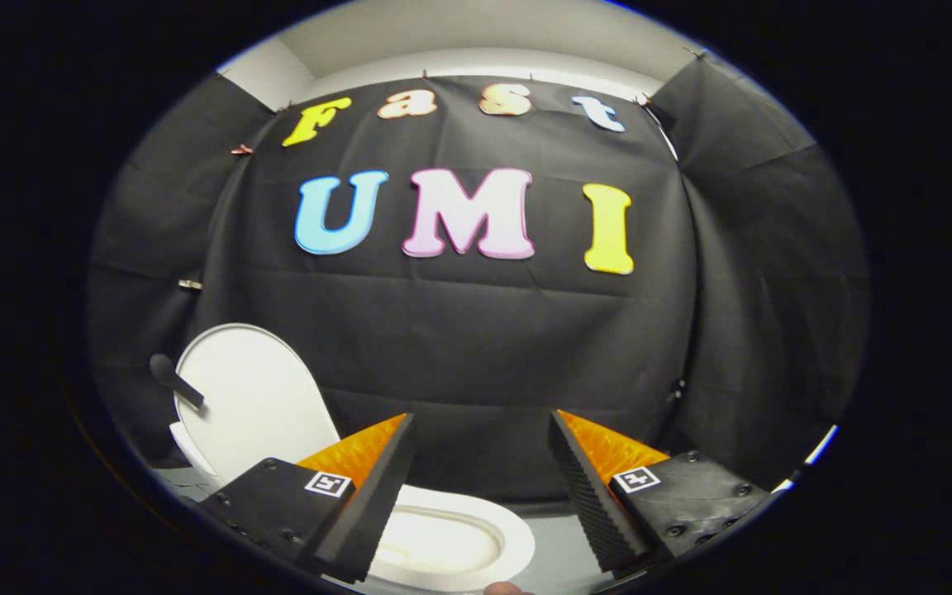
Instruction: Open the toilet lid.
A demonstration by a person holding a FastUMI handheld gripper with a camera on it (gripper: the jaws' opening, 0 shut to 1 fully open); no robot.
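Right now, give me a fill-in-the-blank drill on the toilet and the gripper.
1. The lid stands ____, leaning back beside the cloth wall.
2. The gripper has its fingers ____, holding nothing.
3. Below and between the fingers lies the toilet's ____, uncovered.
4. A dark handle sticks out at the lid's ____ edge.

Missing words: raised; open; seat; left

A staged booth, not a real bathroom: black cloth (476,347) hangs as walls on all sides, clipped at the top under a pale ceiling (476,33). A white toilet (451,541) stands against the cloth, its lid (253,397) raised.
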